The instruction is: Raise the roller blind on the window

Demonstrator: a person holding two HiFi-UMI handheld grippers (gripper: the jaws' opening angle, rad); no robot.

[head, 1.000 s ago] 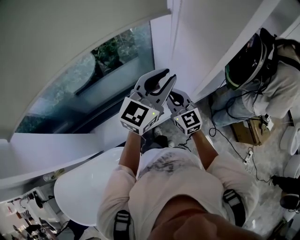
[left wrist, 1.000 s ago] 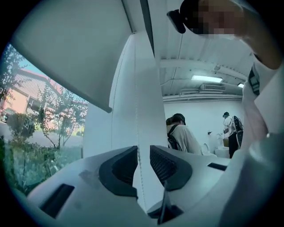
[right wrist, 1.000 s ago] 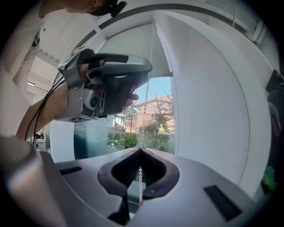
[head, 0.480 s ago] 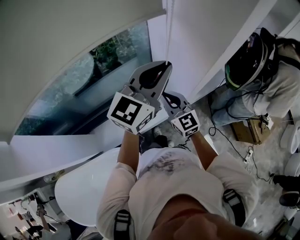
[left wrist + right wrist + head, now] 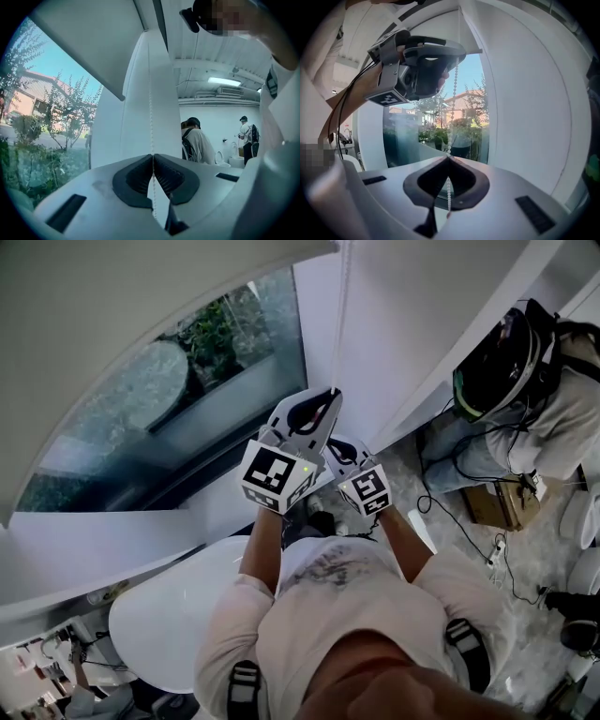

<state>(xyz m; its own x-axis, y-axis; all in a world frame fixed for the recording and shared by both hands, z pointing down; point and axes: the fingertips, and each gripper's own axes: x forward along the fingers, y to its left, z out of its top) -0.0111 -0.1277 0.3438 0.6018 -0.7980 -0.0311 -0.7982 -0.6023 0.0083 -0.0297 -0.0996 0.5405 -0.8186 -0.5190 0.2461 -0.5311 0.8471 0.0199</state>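
Now left gripper at frame centre — jaws squeezed on bead chain. Right gripper just below, jaws squeezed on same chain. Chain hangs by right edge of window; roller blind fills upper left.

The left hand-held gripper, open 1 second ago, now has its jaws pinched on the bead chain. The roller blind sits higher, baring more window.

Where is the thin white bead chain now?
The bead chain hangs at head view centre, right of the window, clamped by the just-closed left gripper and the right gripper below.
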